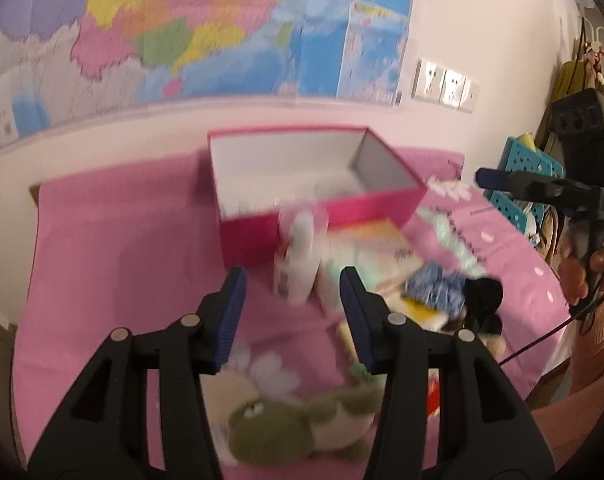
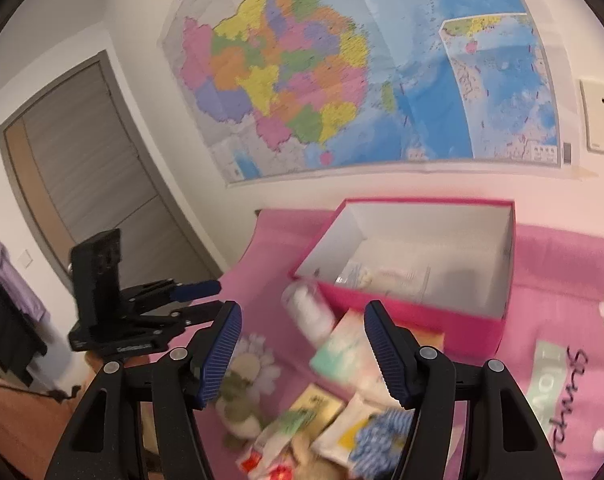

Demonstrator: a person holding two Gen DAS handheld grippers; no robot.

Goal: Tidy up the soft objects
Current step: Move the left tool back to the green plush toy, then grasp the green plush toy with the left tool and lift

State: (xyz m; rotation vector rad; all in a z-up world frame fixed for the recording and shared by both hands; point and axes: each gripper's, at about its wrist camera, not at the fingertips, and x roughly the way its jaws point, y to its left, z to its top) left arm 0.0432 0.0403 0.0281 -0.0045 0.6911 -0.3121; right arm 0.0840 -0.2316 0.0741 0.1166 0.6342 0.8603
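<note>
Looking along the left gripper (image 1: 293, 284), its two blue pads stand apart and nothing is between them, so it holds nothing. Below it lies a green plush toy (image 1: 302, 428) on the pink cloth (image 1: 121, 264), near the front edge. Past the fingers stands a white bottle (image 1: 299, 256), just in front of the pink box (image 1: 322, 184). The box is open and sits toward the back edge of the cloth, by the wall with the big map (image 1: 181, 28). To the right of the bottle is a soft pack of tissues (image 1: 366, 260), and beside it a blue and white scrunchy thing (image 1: 436, 288) and something black and fuzzy (image 1: 484, 294). At the right side a hand (image 1: 582, 276) holds the right gripper (image 1: 502, 178).

From the right gripper (image 2: 302, 344), its pads are apart too, with nothing pinched. The tissue pack (image 2: 342, 356) lies past them, by the box's (image 2: 422, 308) front corner. The bottle (image 2: 308, 312) leans against that corner. The blue and white thing (image 2: 382, 432) sits low, near the front edge. The left gripper (image 2: 193, 290) shows at the left.
</note>
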